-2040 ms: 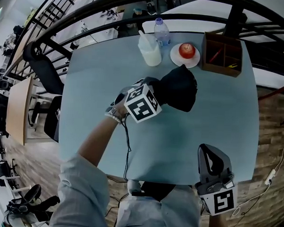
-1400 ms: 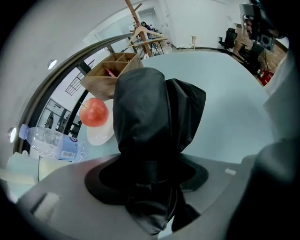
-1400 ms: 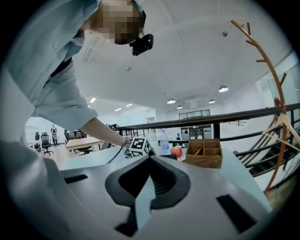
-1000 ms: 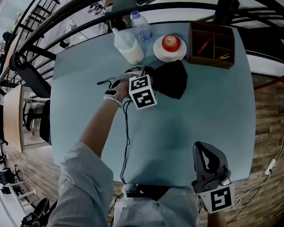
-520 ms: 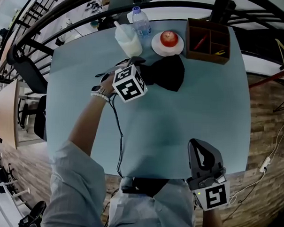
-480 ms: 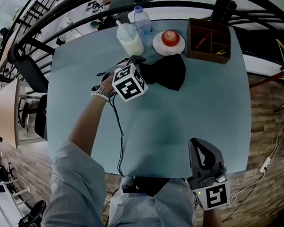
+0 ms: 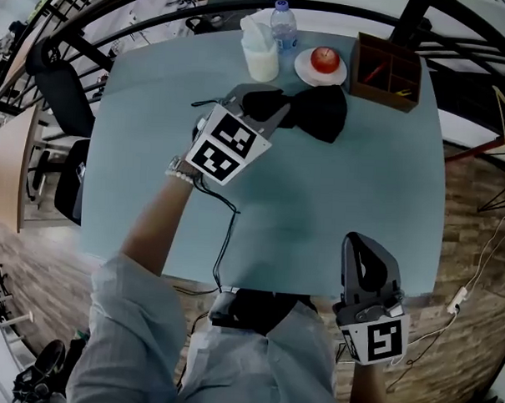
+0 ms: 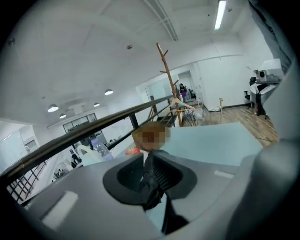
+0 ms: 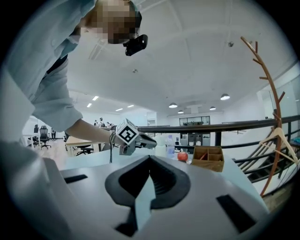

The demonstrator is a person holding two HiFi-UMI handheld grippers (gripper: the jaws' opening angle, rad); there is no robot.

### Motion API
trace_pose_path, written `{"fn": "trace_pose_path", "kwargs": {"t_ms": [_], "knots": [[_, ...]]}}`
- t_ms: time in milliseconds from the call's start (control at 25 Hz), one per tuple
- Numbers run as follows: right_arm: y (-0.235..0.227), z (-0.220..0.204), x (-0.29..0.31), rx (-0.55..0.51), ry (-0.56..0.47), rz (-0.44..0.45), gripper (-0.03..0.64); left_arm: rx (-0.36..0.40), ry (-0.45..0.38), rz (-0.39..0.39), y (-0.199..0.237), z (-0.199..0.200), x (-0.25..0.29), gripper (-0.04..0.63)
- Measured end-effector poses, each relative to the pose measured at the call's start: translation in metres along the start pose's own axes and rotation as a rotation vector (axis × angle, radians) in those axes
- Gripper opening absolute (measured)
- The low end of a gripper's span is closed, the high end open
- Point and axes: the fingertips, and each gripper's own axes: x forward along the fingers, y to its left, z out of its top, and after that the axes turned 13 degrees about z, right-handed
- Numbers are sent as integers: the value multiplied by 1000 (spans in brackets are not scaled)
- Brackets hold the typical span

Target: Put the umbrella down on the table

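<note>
The black folded umbrella (image 7: pixel 323 114) lies flat on the pale blue table (image 7: pixel 353 192), just in front of the plate. My left gripper (image 7: pixel 279 106) hangs above its near end, raised off the table and pointing at it. Its jaws have just been closing. In the left gripper view the tips (image 8: pixel 149 157) stand almost together, and black shows in the thin slit between them. I see nothing gripped. My right gripper (image 7: pixel 361 241) hovers at the table's near right edge. Its jaws (image 9: pixel 150 158) are closed and hold nothing.
Along the far edge stand a white jug (image 7: pixel 260 59), a water bottle (image 7: pixel 283 18), a plate with a red apple (image 7: pixel 324 59) and a wooden compartment box (image 7: pixel 388 70). A cable (image 7: pixel 226 237) trails from the left gripper across the table. A black chair (image 7: pixel 61 88) stands at the left.
The left gripper has risen off the umbrella and its jaws have closed to a slit. The umbrella stays on the table. The right gripper has shifted slightly.
</note>
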Motion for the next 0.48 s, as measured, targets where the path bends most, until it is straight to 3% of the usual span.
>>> {"fn": "trace_pose_path", "kwargs": {"t_ms": [120,320,480], "knots": [[13,8,-1,-20,-11,-8,0,-34,-91,27,6,25,-30,5],[40,22,-4,-48,-37,-26,0,-174,-183,30,7,50,-91,5],[60,34,-4,-66,-67,-41,0,-204,-199,60,8,51,-136,5]]}}
